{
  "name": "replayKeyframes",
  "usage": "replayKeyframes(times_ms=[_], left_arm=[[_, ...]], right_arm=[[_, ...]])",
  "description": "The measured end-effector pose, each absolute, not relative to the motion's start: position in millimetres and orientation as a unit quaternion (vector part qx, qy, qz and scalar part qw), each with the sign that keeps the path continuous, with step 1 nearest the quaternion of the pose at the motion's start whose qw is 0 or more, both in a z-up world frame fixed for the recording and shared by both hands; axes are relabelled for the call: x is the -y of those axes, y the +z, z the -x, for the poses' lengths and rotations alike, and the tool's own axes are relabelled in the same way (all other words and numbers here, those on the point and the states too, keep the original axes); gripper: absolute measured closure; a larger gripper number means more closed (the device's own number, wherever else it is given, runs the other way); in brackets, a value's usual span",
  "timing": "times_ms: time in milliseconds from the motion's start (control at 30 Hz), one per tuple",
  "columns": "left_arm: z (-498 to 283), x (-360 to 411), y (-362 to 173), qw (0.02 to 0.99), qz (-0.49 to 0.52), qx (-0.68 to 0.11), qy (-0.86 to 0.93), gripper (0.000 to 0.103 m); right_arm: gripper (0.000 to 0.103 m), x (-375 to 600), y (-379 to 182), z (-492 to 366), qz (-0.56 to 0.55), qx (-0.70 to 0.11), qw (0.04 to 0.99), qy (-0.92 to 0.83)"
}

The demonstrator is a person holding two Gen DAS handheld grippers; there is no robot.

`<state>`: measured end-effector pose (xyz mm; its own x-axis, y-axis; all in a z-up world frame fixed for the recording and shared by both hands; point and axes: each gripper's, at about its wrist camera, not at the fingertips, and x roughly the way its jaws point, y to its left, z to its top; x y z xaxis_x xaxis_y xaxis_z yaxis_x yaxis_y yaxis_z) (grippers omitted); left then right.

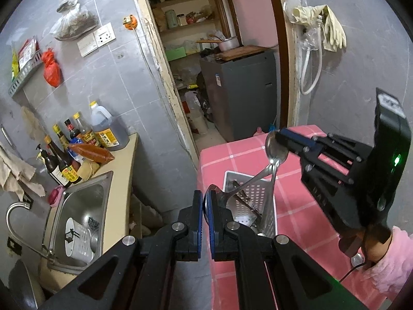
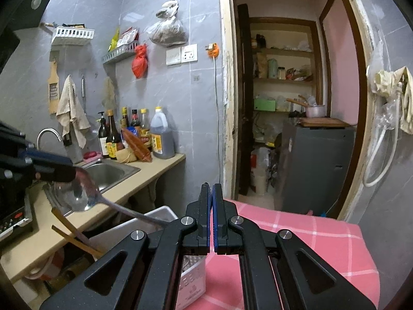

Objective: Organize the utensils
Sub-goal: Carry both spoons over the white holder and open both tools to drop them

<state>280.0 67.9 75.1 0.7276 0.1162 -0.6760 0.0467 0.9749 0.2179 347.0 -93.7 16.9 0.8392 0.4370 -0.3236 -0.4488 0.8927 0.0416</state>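
A white perforated utensil basket (image 1: 258, 191) stands on the pink checked tablecloth (image 1: 304, 206). It holds metal utensils and wooden chopsticks (image 2: 74, 235). My left gripper (image 1: 206, 199) is shut on the bowl of a metal spoon (image 1: 245, 184) whose handle slants up to the right. My right gripper (image 1: 277, 135) is shut on the bowl of a second metal spoon (image 1: 275, 151), its handle hanging down into the basket. In the right wrist view the right gripper (image 2: 211, 191) is shut edge-on to that spoon, and the left gripper (image 2: 62, 170) holds its spoon (image 2: 85, 193) over the basket (image 2: 152, 219).
A counter (image 1: 124, 170) on the left carries sauce bottles (image 1: 62, 165), an oil jug (image 1: 105, 129) and a steel sink (image 1: 80, 211) with a white strainer inside. An open doorway (image 1: 214, 51) leads to a pantry with a grey appliance. Rubber gloves (image 1: 330, 25) hang at right.
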Motion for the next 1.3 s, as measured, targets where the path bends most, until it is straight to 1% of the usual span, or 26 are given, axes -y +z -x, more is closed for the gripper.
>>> replayKeyframes(times_ms=[267,467,900,1167,1233,1300], left_arm=[[-274.0,-71.1,88.9,0.923,-0.124,-0.364,0.02,0.098],[-268.9,-76.9,96.1,0.92,-0.125,-0.371,0.019,0.097],[-281.8,-82.3,78.5,0.924,-0.036,-0.381,-0.025,0.095],[-299.1,-90.3,55.3,0.921,0.029,-0.385,-0.055,0.094],[-301.9,-93.3,50.4,0.92,0.045,-0.384,-0.063,0.094],[-303.0,-95.1,48.1,0.92,0.059,-0.379,-0.074,0.094]], right_arm=[[0.1,93.5,17.7,-346.1,0.0,-0.164,0.954,0.249],[0.1,81.3,7.4,-342.1,0.016,-0.176,0.949,0.26],[0.1,80.5,-12.5,-338.3,0.03,-0.225,0.937,0.265],[0.1,84.1,-13.3,-337.7,0.027,-0.231,0.938,0.256],[0.099,85.1,-12.9,-338.8,0.024,-0.235,0.937,0.256],[0.095,88.1,-13.5,-339.7,0.019,-0.236,0.937,0.255]])
